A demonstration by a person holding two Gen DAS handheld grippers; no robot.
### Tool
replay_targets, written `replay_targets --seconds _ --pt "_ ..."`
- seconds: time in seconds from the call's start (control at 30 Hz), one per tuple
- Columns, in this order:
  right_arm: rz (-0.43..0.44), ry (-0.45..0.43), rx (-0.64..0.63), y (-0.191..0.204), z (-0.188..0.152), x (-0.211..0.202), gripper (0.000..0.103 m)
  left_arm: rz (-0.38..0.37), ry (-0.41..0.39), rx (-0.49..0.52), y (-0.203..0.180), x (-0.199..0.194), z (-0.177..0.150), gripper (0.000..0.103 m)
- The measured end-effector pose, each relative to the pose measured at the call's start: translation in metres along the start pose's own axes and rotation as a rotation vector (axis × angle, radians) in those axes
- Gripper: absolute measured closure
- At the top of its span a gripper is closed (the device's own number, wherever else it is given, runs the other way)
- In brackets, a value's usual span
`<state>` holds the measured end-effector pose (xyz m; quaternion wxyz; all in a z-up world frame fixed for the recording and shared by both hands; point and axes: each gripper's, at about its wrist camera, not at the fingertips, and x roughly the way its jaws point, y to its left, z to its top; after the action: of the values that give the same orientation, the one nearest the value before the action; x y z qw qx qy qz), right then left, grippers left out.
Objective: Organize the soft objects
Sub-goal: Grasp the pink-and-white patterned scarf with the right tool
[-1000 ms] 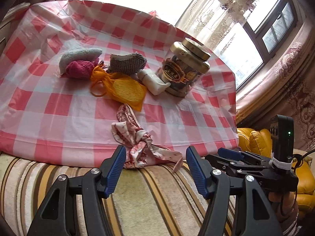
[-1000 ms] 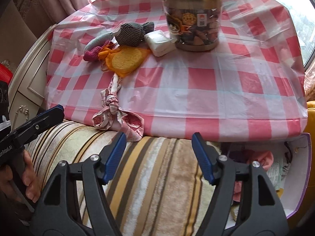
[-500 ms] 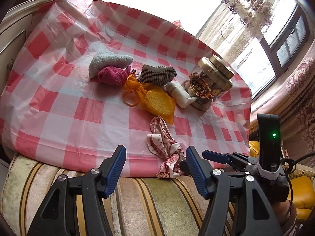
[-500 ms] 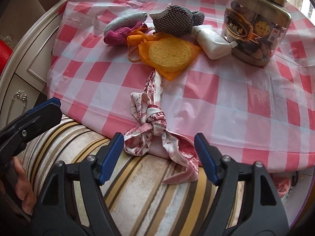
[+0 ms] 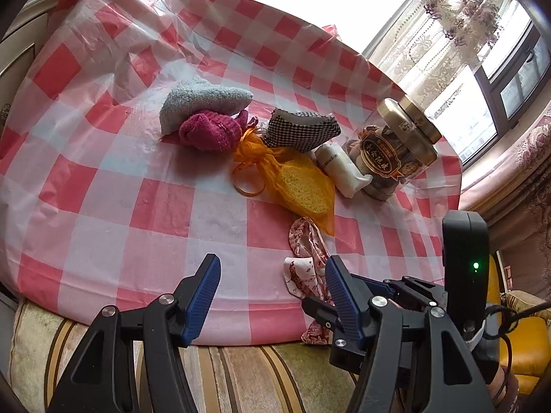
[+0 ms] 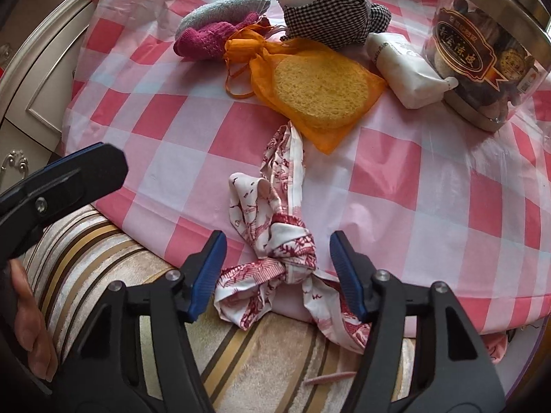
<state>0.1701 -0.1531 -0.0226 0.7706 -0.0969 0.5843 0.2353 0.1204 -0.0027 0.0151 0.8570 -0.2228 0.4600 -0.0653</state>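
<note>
A knotted red-and-white printed cloth (image 6: 282, 237) hangs over the front edge of the pink checked table (image 6: 430, 186). My right gripper (image 6: 278, 268) is open, its blue pads either side of the cloth's knot. My left gripper (image 5: 272, 292) is open and empty, above the table edge, left of the same cloth (image 5: 306, 258). Farther back lie a grey sock (image 5: 203, 99), a magenta knit sock (image 5: 210, 130), a checked fabric pouch (image 5: 299, 130), an orange mesh bag with a yellow sponge (image 5: 296, 186) and a white roll (image 5: 341, 168).
A gold-lidded clear jar (image 5: 396, 148) stands at the right of the pile. A striped cushion (image 6: 258, 361) lies below the table edge. A white cabinet (image 6: 31, 79) stands to the left, a yellow seat (image 5: 527, 337) to the right.
Both grippers have moved forward toward the table. The right gripper now straddles the cloth's knot. The left gripper has shifted left, so the cloth sits to its right.
</note>
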Motion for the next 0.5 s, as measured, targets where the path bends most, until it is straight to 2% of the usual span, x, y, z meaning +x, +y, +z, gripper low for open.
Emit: replay_targets --seconds 0.1,0.17,0.27,0.5 --pt "-0.011 -0.007 -0.024 0.005 0.004 0.004 0.057 0.003 0.017 -0.009 0.003 0.013 0.009 0.039" --pt "-0.008 -0.017 -0.032 0.005 0.005 0.004 0.074 0.005 0.024 -0.005 0.004 0.020 0.015 0.039" --pt "0.029 -0.047 0.007 -0.003 0.005 0.000 0.076 0.011 0.037 -0.003 0.004 0.033 0.024 0.039" --pt "0.011 -0.150 0.145 -0.047 0.003 -0.023 0.076 -0.003 0.084 -0.010 0.000 0.065 0.041 0.039"
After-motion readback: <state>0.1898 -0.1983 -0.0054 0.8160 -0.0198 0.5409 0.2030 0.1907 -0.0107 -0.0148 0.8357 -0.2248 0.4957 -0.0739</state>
